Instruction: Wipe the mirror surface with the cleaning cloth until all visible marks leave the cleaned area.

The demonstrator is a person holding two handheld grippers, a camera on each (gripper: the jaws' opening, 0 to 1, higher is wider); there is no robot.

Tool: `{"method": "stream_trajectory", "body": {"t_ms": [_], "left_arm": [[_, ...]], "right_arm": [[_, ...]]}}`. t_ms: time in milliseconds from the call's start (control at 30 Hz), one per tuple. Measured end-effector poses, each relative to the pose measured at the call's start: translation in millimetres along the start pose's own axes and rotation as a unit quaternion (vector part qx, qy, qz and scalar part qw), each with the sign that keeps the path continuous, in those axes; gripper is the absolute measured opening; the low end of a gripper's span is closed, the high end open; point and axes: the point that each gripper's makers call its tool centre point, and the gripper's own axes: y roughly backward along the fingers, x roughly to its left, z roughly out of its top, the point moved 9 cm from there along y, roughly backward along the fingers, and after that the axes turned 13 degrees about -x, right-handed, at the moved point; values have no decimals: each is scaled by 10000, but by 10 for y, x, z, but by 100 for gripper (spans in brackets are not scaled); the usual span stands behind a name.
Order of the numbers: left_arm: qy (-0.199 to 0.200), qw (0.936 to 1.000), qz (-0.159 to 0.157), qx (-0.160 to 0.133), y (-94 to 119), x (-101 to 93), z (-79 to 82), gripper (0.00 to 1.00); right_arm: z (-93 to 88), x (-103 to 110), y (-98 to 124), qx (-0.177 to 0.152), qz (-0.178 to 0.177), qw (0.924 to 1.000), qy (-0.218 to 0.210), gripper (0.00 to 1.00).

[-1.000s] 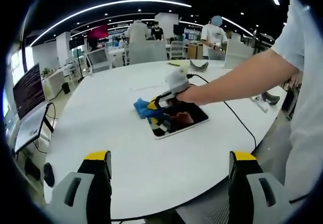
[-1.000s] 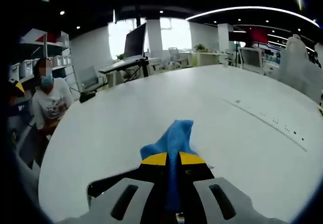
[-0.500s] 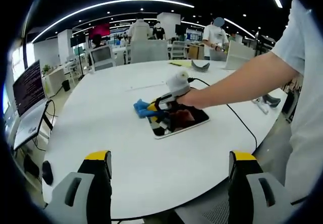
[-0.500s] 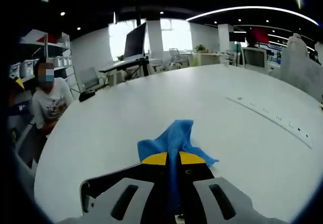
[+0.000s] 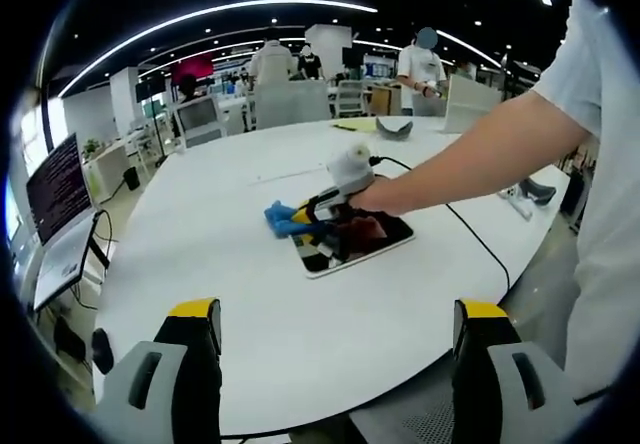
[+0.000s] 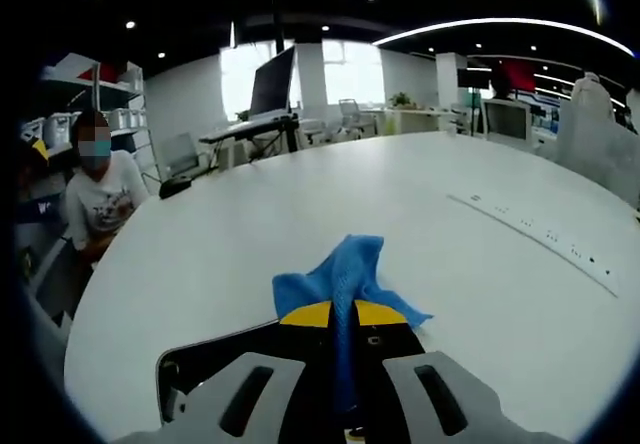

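A dark rectangular mirror (image 5: 362,241) with a white rim lies flat on the round white table (image 5: 230,264). My right gripper (image 5: 312,207), held by a person's hand, sits at the mirror's far-left edge, shut on a blue cleaning cloth (image 5: 283,216). In the right gripper view the cloth (image 6: 345,274) is pinched between the yellow-tipped jaws of the right gripper (image 6: 343,316) and spills forward onto the table, with the mirror's corner (image 6: 200,364) below left. My left gripper (image 5: 335,314) stands open at the table's near edge, well short of the mirror, holding nothing.
A black cable (image 5: 470,234) runs from the right gripper across the table. A power strip (image 6: 540,234) lies on the table at the right. A person (image 6: 95,204) sits at the table's far side. Desks, monitors and chairs stand around; people stand in the background.
The right gripper with the cloth has shifted slightly along the mirror's edge, so more of the cloth lies spread on the table. The left gripper has hardly moved.
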Motion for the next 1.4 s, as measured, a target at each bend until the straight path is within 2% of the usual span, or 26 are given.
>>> {"method": "stream_trajectory", "body": {"t_ms": [700, 1400], "left_arm": [[-32, 9997, 177, -148, 186, -92, 26, 97], [-66, 9994, 246, -224, 244, -105, 39, 97]], "right_arm": [[36, 78, 135, 147, -81, 9996, 205, 2], [46, 119, 306, 217, -145, 9995, 176, 2]]}}
